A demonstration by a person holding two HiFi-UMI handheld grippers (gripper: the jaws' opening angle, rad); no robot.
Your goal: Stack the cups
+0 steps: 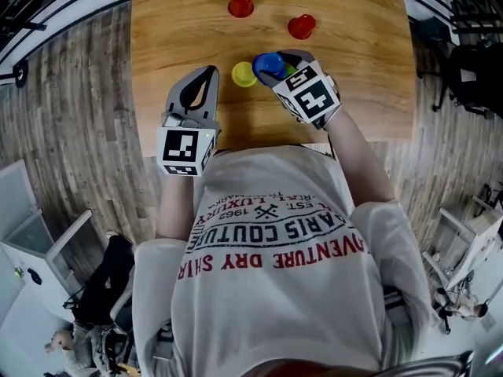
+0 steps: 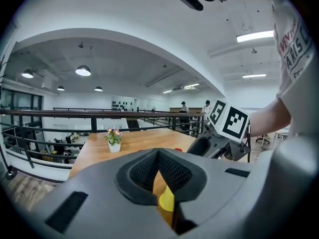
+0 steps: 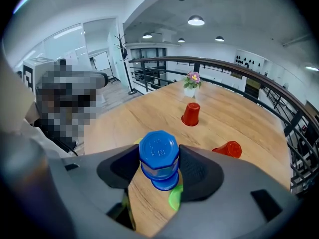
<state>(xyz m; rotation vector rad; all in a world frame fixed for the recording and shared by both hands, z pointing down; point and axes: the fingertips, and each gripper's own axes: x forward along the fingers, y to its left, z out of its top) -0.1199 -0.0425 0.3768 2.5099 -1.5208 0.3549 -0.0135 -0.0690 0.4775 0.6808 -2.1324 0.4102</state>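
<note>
My right gripper point(image 1: 277, 63) is shut on a blue cup point(image 3: 159, 157), held upside down between the pads just above the wooden table point(image 1: 354, 93). A green cup point(image 3: 174, 198) shows right under it, partly hidden. A yellow cup point(image 1: 244, 74) stands upside down on the table just left of the blue one. Further back, one red cup point(image 1: 240, 4) stands upside down and another red cup point(image 1: 301, 26) lies on its side. My left gripper point(image 1: 210, 73) is shut and empty, left of the yellow cup point(image 2: 167, 199), which shows through the gap below its fingertips.
A small white pot of flowers point(image 3: 191, 86) stands at the table's far end. A railing point(image 3: 259, 76) runs behind the table. The person's white shirt point(image 1: 275, 234) fills the lower head view, close to the table's near edge.
</note>
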